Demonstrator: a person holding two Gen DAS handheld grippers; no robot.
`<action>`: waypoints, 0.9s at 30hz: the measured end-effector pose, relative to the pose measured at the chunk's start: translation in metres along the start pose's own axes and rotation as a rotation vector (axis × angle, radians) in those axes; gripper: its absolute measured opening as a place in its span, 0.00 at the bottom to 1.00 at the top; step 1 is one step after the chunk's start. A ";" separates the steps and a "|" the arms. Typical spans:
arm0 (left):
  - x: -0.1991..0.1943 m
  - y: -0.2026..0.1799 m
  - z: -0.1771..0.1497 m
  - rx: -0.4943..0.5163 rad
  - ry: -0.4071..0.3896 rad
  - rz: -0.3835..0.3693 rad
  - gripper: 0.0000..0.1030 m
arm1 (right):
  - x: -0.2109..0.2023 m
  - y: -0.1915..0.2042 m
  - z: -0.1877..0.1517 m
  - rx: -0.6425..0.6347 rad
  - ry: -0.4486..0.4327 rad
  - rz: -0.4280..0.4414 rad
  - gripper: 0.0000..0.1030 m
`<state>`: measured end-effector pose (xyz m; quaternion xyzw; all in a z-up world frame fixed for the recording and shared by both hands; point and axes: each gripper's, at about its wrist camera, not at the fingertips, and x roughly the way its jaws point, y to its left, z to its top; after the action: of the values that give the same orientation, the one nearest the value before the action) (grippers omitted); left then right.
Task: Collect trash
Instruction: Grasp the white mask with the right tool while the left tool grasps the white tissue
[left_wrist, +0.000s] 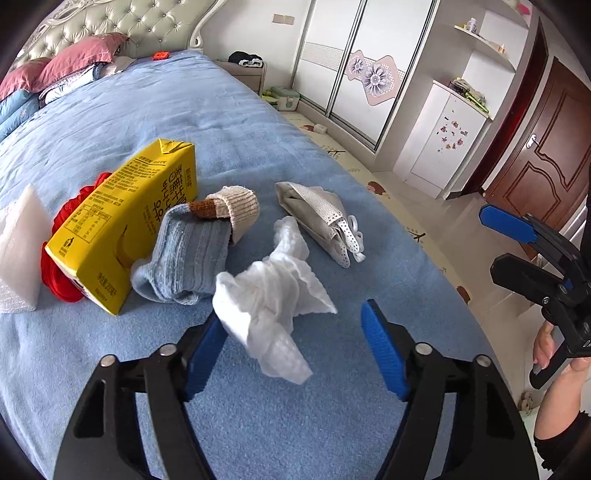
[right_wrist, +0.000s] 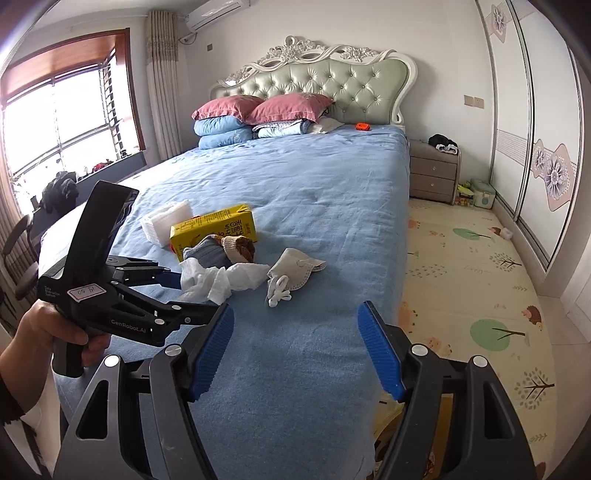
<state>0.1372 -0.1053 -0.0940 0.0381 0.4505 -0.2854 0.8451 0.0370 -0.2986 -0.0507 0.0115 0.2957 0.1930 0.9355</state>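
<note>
A crumpled white tissue (left_wrist: 271, 306) lies on the blue bedspread (left_wrist: 147, 122) near the foot of the bed, between the spread blue fingers of the left hand-held gripper (left_wrist: 293, 347), which is released; its left pad (left_wrist: 205, 354) sits at the tissue's 9 o'clock edge, though whether it touches cannot be told, and the right pad (left_wrist: 384, 350) stands apart at 3 o'clock. In the right wrist view the same tissue (right_wrist: 221, 278) shows beside the left hand-held gripper's (right_wrist: 173, 291) blue tips.

At the tissue's 11 o'clock in the left wrist view, a rolled blue-and-beige sock (left_wrist: 199, 243) leans against a yellow drink carton (left_wrist: 125, 225) lying on its side. Behind the carton, at 9 o'clock, a red item (left_wrist: 62, 280) peeks out, with a white foam block (left_wrist: 20, 243) just beside it. At the tissue's 1 o'clock rests a folded grey face mask (left_wrist: 317, 218), its white ear loops (left_wrist: 354, 240) trailing toward the bed's edge.

The right hand-held gripper (right_wrist: 295, 350) hangs released over the foot of the bed, nothing between its pads, well apart from the pile. Pink pillows (right_wrist: 258, 107) rest against a tufted headboard (right_wrist: 332, 85) at 12 o'clock, a grey nightstand (right_wrist: 434, 177) and a patterned floor mat (right_wrist: 461, 258) at 2 o'clock.
</note>
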 end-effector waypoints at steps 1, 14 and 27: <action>0.003 0.001 0.000 -0.001 0.007 0.008 0.57 | 0.003 -0.002 0.001 0.006 0.002 0.005 0.66; -0.009 0.016 -0.007 -0.026 -0.034 0.009 0.22 | 0.052 0.003 0.017 0.023 0.058 0.052 0.65; -0.025 0.037 -0.019 -0.077 -0.051 -0.047 0.22 | 0.111 0.002 0.033 0.082 0.197 0.003 0.53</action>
<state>0.1319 -0.0568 -0.0929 -0.0123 0.4404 -0.2883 0.8502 0.1379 -0.2532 -0.0838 0.0309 0.3939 0.1823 0.9003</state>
